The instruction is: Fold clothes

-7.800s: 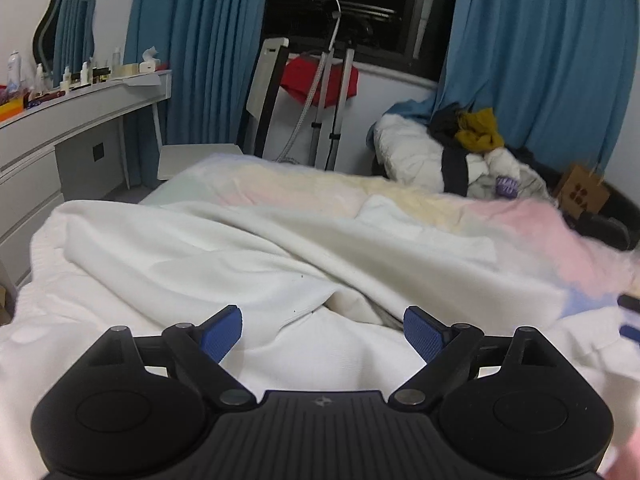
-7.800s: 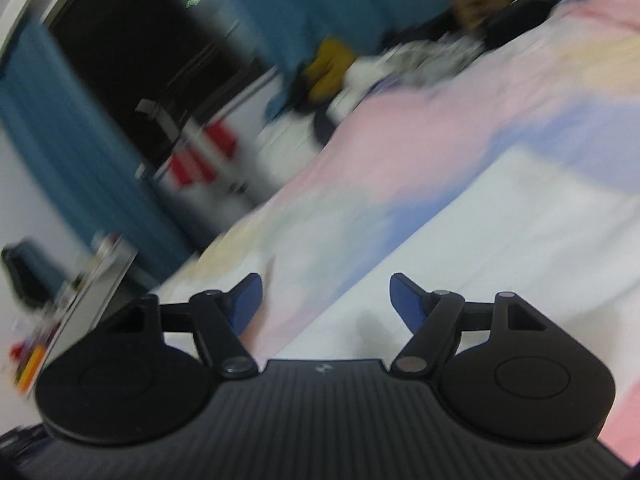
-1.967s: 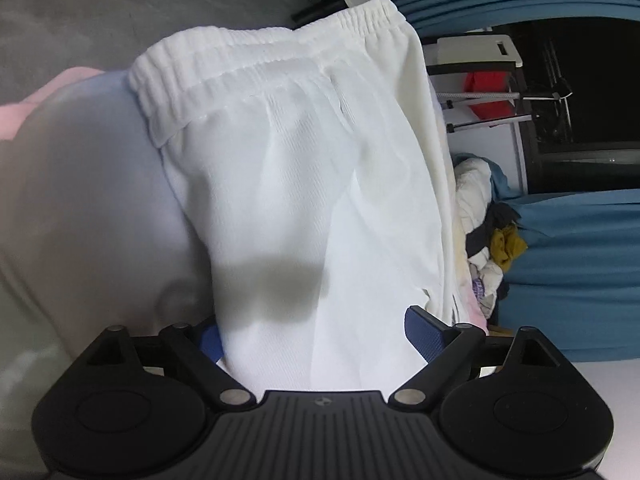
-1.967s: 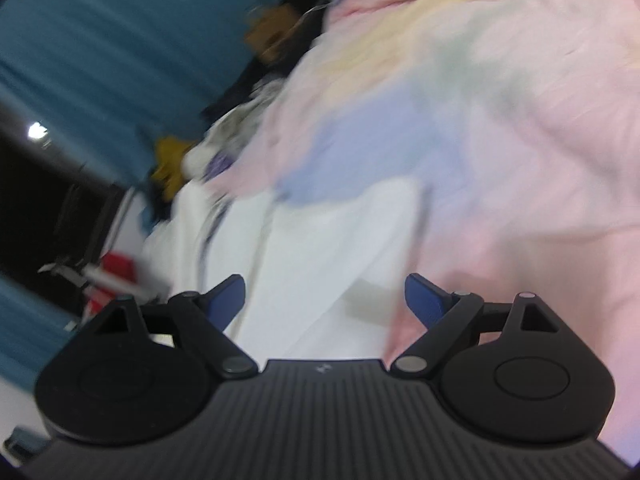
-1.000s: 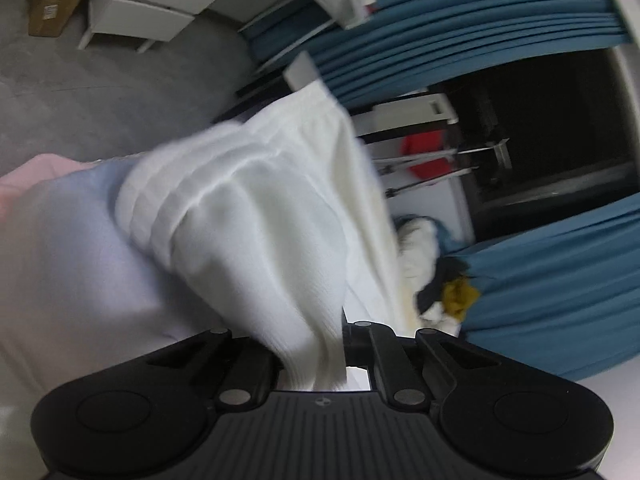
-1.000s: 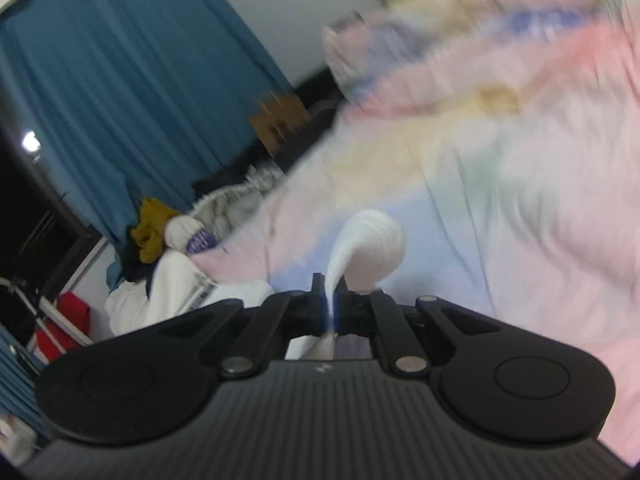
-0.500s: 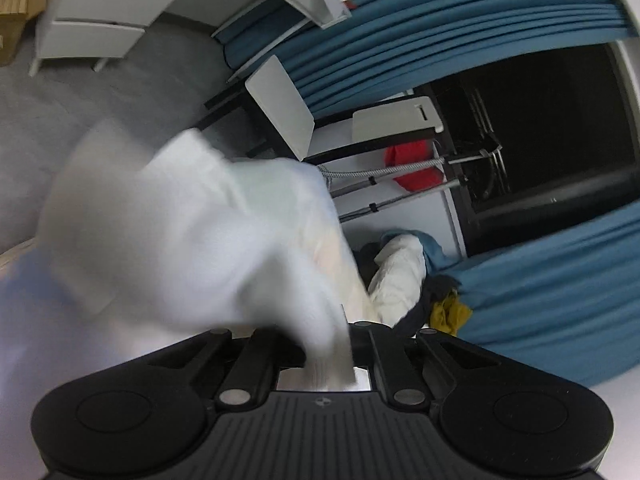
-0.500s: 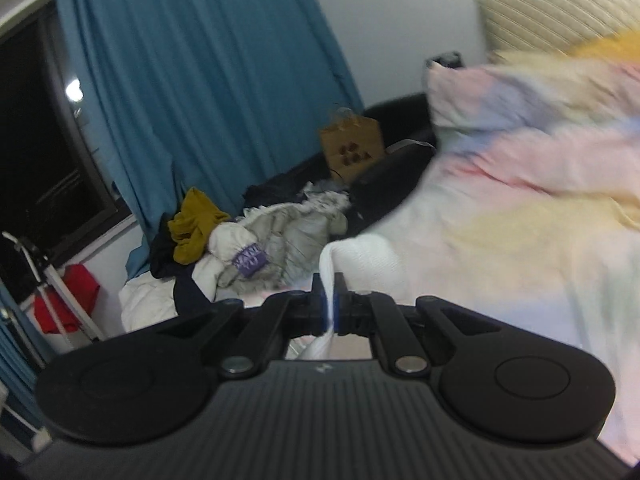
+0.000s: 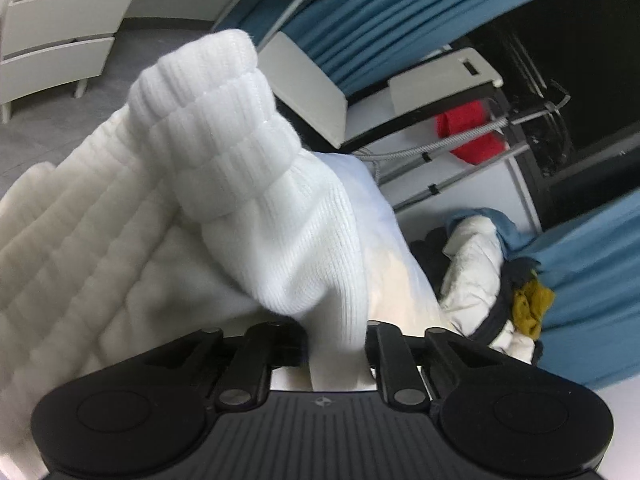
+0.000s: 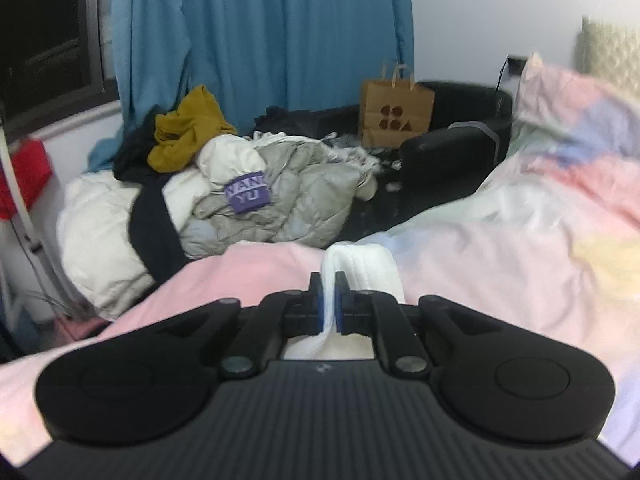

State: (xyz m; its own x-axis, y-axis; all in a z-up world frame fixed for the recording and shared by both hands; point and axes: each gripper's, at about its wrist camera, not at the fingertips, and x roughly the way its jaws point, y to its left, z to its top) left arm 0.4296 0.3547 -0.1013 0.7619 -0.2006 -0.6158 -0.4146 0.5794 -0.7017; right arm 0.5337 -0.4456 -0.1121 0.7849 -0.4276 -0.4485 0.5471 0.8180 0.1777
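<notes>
Patch (image 10: 247,193) reading "YU", bag (image 10: 396,114) "CO COA"

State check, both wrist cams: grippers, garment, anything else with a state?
Left gripper: shut on white garment.
Right gripper: shut on white garment.
White garment: bunched, waistband end lifted.
Paper bag: upright.
Curtain: drawn.
Drawers: closed.
</notes>
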